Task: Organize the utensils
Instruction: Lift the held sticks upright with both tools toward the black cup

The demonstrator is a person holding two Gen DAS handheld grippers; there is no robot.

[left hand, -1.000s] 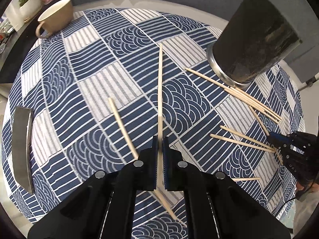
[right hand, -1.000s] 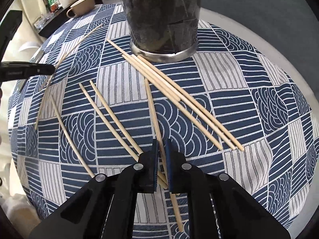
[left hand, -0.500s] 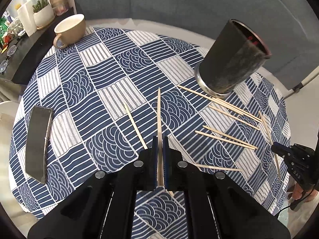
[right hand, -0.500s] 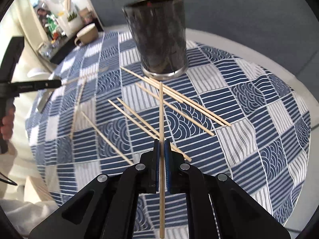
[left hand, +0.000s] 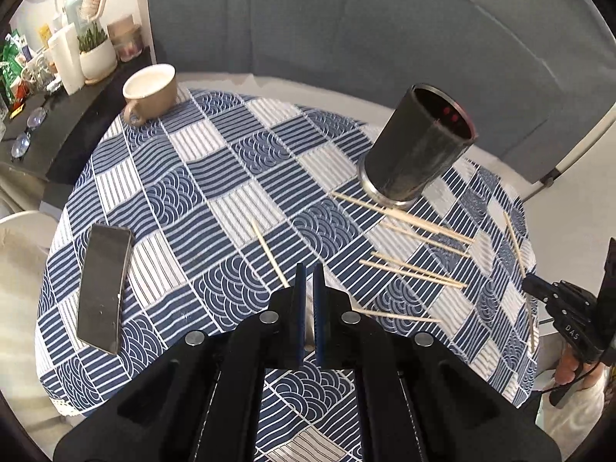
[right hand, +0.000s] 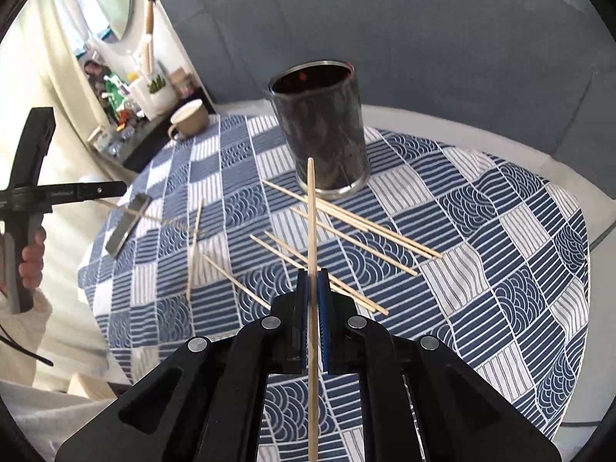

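LEFT WRIST VIEW
- Left gripper: jaws closed to a narrow slit, raised clear of the cloth. Its load cannot be made out from here.
- Right gripper: at the right edge, pinched on a stick that stands steeply across the tip.
- Holder: upright at the far right of the cloth, mouth open. This is your target.
- Loose sticks: scattered between the holder and the grippers, one apart at mid-cloth.

RIGHT WRIST VIEW
- Right gripper: jaws clamped on its stick near mid-length. The tip points at the holder wall, below the rim.
- Left gripper: out at the left, gripping a thin stick that projects sideways over the cloth.
- Step in hand: carry to the holder. Raise each tip above the rim before you advance, then tilt the stick point-down over the mouth. Feed one gripper at a time so the sticks do not cross.

COUNT
- Sticks held: two, one per gripper.
- Sticks on cloth: about eight. Those by the holder overlap, so the figure is not firm.
- Holder: one.
- Mug: one.
- Phone: one.
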